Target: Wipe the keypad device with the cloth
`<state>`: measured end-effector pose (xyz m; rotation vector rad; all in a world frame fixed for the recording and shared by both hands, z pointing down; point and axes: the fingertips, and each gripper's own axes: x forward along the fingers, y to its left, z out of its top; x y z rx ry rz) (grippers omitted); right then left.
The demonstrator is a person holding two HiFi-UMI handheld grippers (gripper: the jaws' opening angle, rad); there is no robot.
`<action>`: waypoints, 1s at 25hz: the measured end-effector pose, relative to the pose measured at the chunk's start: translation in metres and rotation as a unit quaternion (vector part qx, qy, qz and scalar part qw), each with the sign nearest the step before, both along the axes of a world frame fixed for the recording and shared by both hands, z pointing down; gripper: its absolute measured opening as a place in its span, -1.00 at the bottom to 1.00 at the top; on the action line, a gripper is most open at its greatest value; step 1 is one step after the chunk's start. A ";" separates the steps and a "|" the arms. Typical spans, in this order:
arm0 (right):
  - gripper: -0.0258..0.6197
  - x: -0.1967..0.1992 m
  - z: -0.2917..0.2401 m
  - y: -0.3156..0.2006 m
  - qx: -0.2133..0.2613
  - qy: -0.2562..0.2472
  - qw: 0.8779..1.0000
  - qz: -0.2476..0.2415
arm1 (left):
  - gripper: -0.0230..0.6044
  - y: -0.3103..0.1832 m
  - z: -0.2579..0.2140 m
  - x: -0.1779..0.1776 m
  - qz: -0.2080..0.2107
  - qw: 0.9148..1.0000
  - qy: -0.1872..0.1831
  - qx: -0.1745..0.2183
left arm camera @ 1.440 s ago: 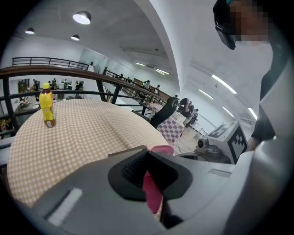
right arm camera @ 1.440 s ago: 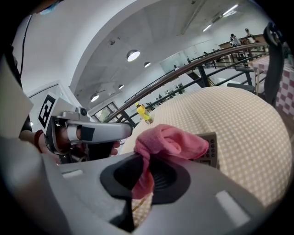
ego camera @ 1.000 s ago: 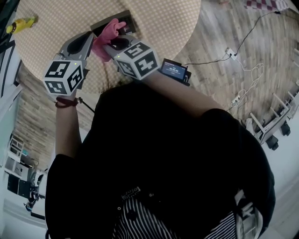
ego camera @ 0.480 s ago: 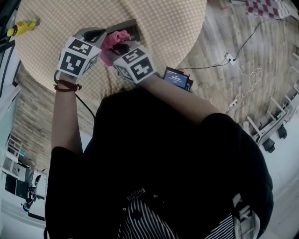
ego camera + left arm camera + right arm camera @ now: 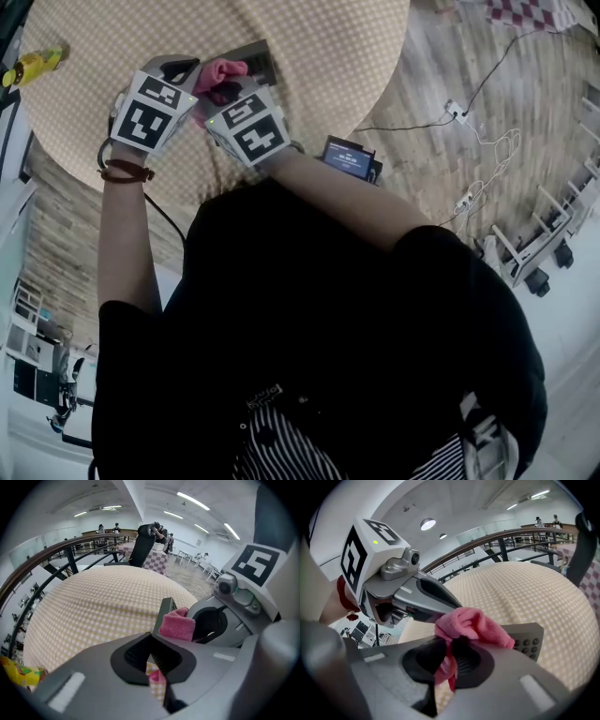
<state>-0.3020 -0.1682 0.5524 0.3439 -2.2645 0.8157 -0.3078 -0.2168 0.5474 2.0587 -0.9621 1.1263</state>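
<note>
On the round checkered table (image 5: 319,47) lies the dark grey keypad device (image 5: 258,61), its buttons showing in the right gripper view (image 5: 527,639). My right gripper (image 5: 450,660) is shut on the pink cloth (image 5: 471,623), which is bunched on the near end of the device (image 5: 166,609). From the left, my left gripper (image 5: 152,656) has its jaws closed at that device's edge. In the head view the left gripper (image 5: 192,67) and right gripper (image 5: 225,92) stand close together with the cloth (image 5: 220,70) between them.
A yellow bottle (image 5: 33,64) lies at the table's far left edge. A small device with a lit screen (image 5: 349,157) sits near my right forearm. Cables and a power strip (image 5: 469,112) trail over the wooden floor to the right. Railings and chairs stand beyond the table.
My left gripper has moved up and right, closing in on the device's edge. The right gripper and cloth shifted slightly toward the device.
</note>
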 end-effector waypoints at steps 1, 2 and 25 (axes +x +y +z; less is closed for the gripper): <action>-0.78 -0.001 0.001 -0.001 0.003 0.000 1.000 0.001 | -0.92 -0.001 0.002 0.000 0.003 1.000 -0.005 0.001; -0.78 -0.002 0.003 -0.003 0.007 -0.001 1.000 0.001 | -0.92 -0.002 0.003 0.001 0.006 1.000 -0.008 0.001; -0.78 0.004 0.023 0.001 -0.088 0.026 0.994 0.062 | -0.92 -0.011 0.009 0.012 0.015 0.999 -0.027 0.018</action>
